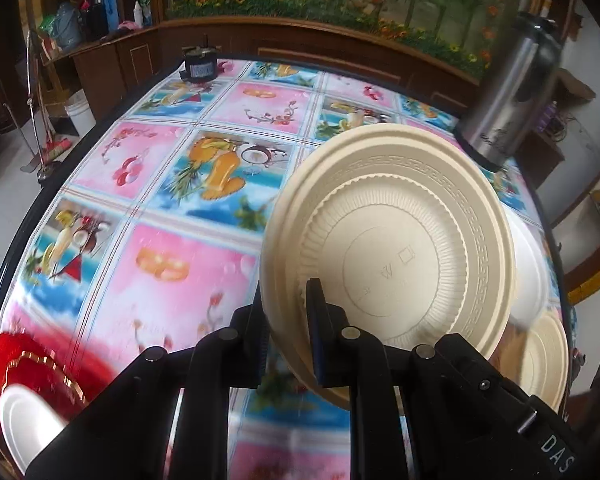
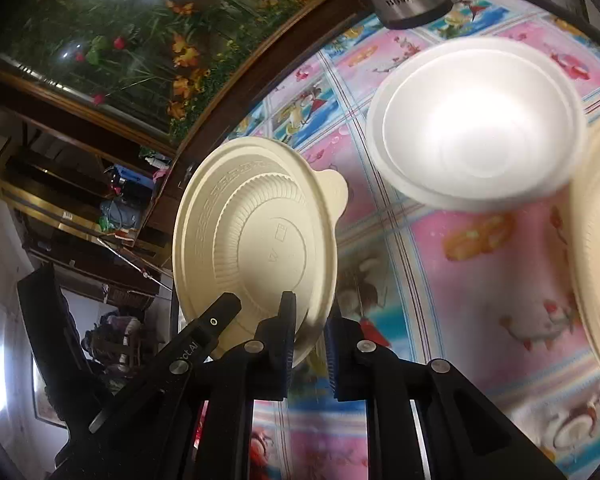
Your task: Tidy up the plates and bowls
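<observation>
The left gripper (image 1: 286, 332) has its black jaws closed on the rim of a cream plate (image 1: 388, 240), pinching only the near edge so that the disc tips up on edge above the table with its underside facing the lens. That edge hold looks chosen to leave the plate free to be lowered flat onto something. The plate is thin moulded ware, matt, with a flat centre circle, fine radial ribs around it and an embossed key pattern near the rim.

The right gripper (image 2: 310, 328) carries a second cream plate (image 2: 256, 240) in the same way, its jaws narrowed onto the lower rim, the plate raised and tilted off the left side of its view (a small rounded tab sticks out at its upper right).

On the table beyond it rests a white bowl (image 2: 476, 124), smooth, round and shallow, open side up. A further cream dish (image 2: 596, 240) lies at the right edge, partly cut off. In the left view a red tray (image 1: 40, 364) with a gilt wavy border sits near left, a white dish (image 1: 24, 424) on it, which looks a likely place for stacking.

The tablecloth (image 1: 172, 264) is glossy, printed in pink and blue squares. A brushed steel flask (image 1: 508, 92) stands at the far right.
</observation>
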`<action>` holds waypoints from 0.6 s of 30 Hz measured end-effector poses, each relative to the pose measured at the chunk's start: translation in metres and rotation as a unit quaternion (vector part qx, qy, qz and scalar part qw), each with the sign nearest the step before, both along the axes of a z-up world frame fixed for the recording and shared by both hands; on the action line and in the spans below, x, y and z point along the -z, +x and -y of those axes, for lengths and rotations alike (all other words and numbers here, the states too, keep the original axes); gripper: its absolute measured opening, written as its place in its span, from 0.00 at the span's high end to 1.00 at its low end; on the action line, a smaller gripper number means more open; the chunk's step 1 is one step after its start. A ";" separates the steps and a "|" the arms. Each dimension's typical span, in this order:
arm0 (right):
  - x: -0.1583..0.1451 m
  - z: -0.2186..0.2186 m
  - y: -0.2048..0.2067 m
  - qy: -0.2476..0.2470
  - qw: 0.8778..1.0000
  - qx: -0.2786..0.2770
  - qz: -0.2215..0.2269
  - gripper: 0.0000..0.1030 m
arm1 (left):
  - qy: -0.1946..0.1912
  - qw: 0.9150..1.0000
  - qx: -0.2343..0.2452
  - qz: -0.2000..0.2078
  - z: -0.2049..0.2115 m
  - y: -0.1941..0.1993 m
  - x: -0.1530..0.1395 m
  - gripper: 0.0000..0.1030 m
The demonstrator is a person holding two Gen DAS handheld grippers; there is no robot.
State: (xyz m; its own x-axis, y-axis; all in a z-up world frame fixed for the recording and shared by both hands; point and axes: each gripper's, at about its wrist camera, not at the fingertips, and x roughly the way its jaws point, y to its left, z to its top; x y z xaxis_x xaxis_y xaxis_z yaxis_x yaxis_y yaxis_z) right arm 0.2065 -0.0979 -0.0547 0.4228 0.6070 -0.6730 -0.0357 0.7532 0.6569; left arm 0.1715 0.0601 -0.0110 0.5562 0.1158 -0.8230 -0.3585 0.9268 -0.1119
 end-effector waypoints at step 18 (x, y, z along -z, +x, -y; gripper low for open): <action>-0.014 0.041 -0.105 -0.024 0.999 0.013 0.047 0.87 | 0.006 0.999 0.042 0.032 0.044 -0.079 -0.001 0.86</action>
